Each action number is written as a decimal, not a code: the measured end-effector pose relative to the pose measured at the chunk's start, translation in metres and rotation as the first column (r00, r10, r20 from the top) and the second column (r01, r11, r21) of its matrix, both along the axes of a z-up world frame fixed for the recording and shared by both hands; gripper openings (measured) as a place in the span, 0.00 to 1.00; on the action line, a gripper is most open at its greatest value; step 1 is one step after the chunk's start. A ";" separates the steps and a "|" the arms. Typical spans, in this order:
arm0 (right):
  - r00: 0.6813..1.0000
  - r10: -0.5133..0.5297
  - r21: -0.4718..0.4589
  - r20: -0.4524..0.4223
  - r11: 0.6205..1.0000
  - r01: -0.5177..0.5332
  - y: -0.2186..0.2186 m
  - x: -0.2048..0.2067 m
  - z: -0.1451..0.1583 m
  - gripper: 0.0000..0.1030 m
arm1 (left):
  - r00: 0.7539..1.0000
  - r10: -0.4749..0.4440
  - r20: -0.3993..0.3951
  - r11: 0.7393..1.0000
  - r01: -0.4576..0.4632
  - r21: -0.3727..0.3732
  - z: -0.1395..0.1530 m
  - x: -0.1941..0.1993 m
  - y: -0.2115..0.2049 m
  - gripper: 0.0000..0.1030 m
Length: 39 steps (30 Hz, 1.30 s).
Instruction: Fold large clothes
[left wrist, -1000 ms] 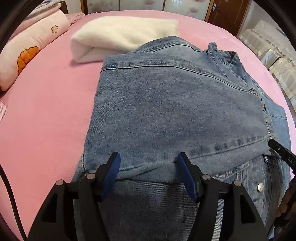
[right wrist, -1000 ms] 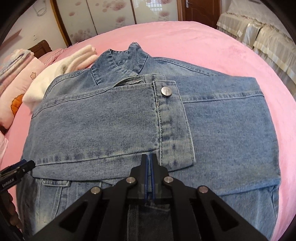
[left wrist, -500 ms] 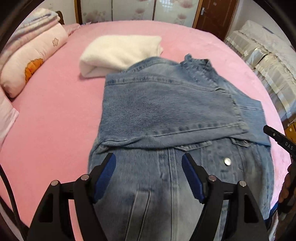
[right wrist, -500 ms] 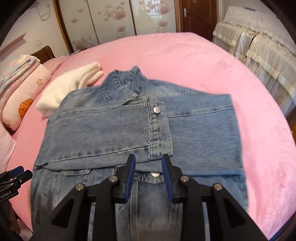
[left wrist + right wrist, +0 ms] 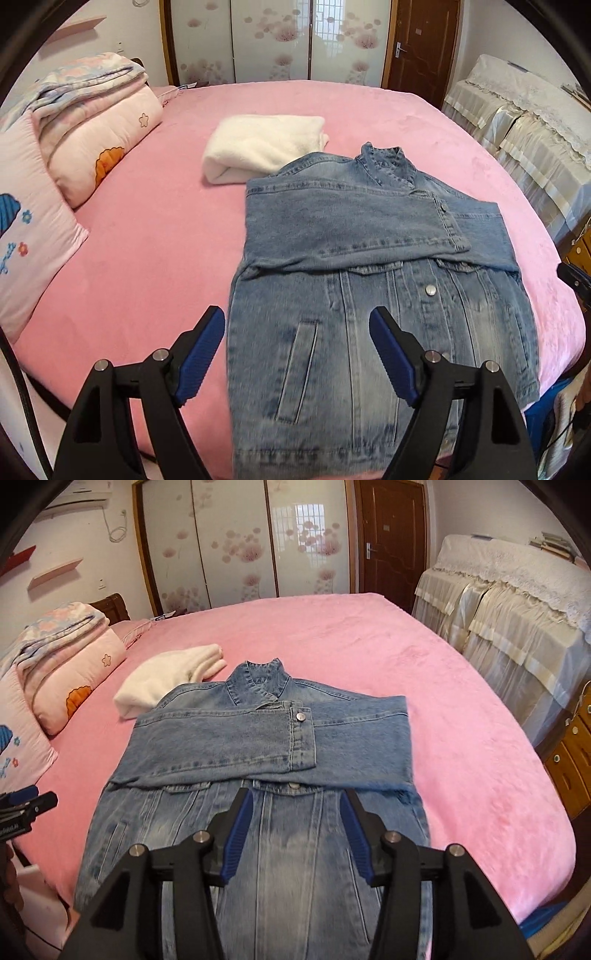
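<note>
A blue denim jacket [image 5: 373, 306] [image 5: 266, 812] lies front-up on the pink bed [image 5: 155, 243] [image 5: 461, 738], its collar at the far end and both sleeves folded across the chest. My left gripper [image 5: 297, 325] hovers above the jacket's near left part, jaws still opening, with nothing between its blue pads. My right gripper [image 5: 295, 805] hovers above the jacket's middle below the folded sleeves, jaws opening as well and holding nothing. The left gripper's tip shows at the left edge of the right wrist view, the right one's at the right edge of the left wrist view.
A folded white fleece garment [image 5: 266, 147] [image 5: 166, 679] lies just beyond the jacket's far left shoulder. Pillows and folded quilts [image 5: 96, 147] are piled along the bed's left side. A cloth-covered cabinet [image 5: 509, 609] stands to the right, a wardrobe and brown door behind.
Both grippers have risen and pulled back from the jacket. The right one, shut low at the folded sleeve's cuff edge, has opened. The left one's jaws have spread wider.
</note>
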State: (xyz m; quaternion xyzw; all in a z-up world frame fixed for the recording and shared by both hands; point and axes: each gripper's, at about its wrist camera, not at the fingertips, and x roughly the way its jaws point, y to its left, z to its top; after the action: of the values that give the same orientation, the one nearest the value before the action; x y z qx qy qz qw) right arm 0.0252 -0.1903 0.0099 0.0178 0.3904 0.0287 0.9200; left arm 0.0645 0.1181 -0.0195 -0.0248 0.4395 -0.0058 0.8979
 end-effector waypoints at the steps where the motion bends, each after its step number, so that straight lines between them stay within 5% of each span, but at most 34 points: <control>1: 1.000 0.000 -0.005 0.003 1.000 0.000 -0.001 -0.008 0.000 0.48 | 1.000 0.003 -0.002 1.000 -0.003 -0.002 -0.002 -0.006 0.001 0.77; 13: 1.000 0.019 -0.046 -0.011 0.999 -0.020 -0.006 -0.067 -0.017 0.48 | 0.999 -0.034 -0.025 0.997 0.032 -0.072 -0.029 -0.053 0.015 0.77; 22: 0.996 0.049 -0.056 -0.077 0.997 -0.053 -0.018 -0.092 -0.056 0.48 | 0.984 -0.037 -0.173 0.990 0.012 -0.143 -0.097 -0.067 0.052 0.77; 33: 0.980 -0.080 0.052 -0.180 0.994 0.091 -0.091 -0.111 -0.117 0.48 | 0.964 -0.040 -0.264 0.971 -0.026 -0.239 -0.160 -0.061 0.079 0.77; 39: 0.962 -0.131 0.107 -0.238 0.981 0.160 -0.130 -0.112 -0.145 0.48 | 0.962 -0.088 -0.258 0.974 0.028 -0.225 -0.169 -0.061 0.066 0.77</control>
State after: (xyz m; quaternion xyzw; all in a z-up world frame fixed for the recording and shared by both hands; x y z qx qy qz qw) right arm -0.0871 -0.3203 -0.1356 0.1072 0.4893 -0.0170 0.8653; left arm 0.0038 0.1844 -0.1880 -0.1112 0.5533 -0.0773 0.8219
